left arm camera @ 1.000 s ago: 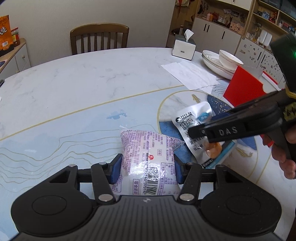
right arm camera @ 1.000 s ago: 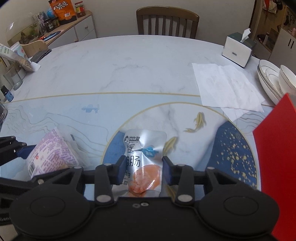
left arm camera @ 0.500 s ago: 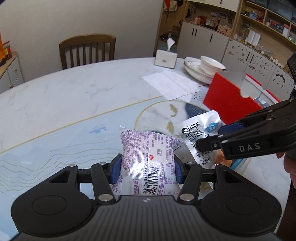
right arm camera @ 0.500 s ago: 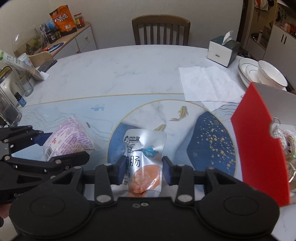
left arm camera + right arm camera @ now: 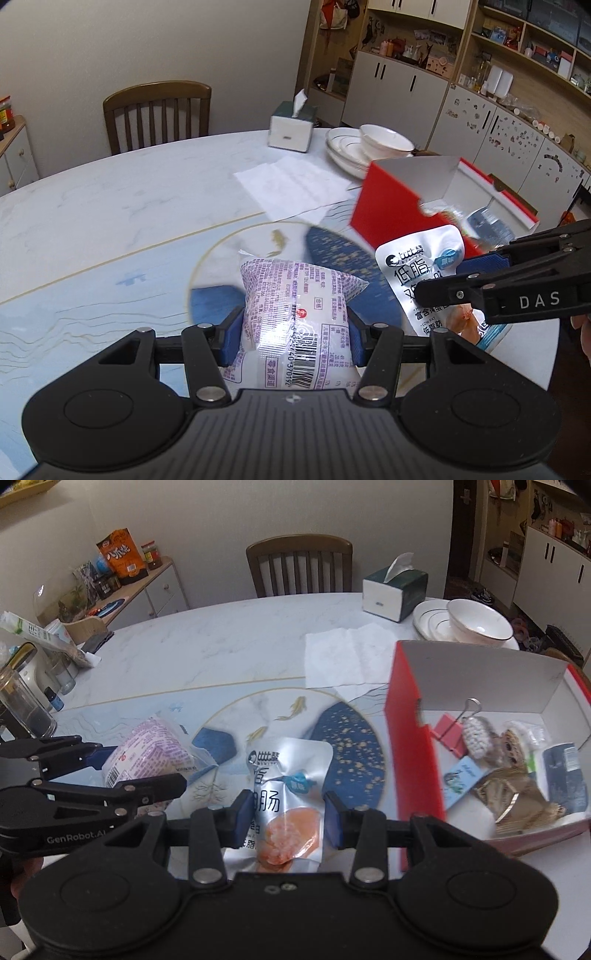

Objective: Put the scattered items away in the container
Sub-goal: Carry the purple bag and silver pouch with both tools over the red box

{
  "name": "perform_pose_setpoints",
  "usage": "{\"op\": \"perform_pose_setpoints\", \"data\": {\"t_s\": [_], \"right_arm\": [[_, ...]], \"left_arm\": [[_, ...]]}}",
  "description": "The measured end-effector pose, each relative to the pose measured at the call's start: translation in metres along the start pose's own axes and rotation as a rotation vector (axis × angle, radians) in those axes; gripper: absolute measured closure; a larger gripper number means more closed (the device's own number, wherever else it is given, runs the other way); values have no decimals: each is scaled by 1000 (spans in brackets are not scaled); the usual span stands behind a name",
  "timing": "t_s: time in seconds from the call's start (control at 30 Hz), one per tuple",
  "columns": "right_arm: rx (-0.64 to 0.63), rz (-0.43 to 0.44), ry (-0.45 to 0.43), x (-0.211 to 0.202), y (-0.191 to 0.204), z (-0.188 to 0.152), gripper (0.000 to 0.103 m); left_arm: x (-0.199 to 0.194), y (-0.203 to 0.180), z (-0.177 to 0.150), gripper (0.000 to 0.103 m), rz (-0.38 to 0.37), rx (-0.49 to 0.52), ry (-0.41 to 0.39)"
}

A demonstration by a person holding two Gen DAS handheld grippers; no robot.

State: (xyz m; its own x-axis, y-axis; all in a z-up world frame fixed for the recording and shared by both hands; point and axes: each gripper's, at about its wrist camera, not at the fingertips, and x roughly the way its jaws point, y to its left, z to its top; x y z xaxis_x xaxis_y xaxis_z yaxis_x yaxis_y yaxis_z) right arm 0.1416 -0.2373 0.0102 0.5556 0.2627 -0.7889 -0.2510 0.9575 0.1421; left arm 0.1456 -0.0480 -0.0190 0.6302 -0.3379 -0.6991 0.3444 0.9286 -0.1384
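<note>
Both hand-held grippers are clamped on snack packets above a marble table [image 5: 110, 206]: the left gripper [image 5: 293, 334] pinches a purple-printed white packet [image 5: 295, 314] by its sides, its long axis running straight out along the fingers, barcode end nearest the camera. Beside it, the right gripper [image 5: 284, 819] grips a silver pouch [image 5: 286, 775] the same way, pouch lengthwise between the blue pads [image 5: 242, 812], its orange window close to the camera and its top edge pointing away. Jaws on both stand part-way apart, pressed against the packets, with a red box [image 5: 410, 746] holding a pink clip and other small items on the table to the right.
</note>
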Motion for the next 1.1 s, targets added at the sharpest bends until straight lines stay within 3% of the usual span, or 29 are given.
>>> {"op": "perform_pose_setpoints", "data": {"t_s": [0.67,1.1], "right_arm": [[148,-2,-111,-60,-159,6,64],[205,-62,-107,-47,-232,18,64]], "left_arm": [[36,-140,60,49,-42,97,-45],[86,-197,89,49,-46,174,-19]]}}
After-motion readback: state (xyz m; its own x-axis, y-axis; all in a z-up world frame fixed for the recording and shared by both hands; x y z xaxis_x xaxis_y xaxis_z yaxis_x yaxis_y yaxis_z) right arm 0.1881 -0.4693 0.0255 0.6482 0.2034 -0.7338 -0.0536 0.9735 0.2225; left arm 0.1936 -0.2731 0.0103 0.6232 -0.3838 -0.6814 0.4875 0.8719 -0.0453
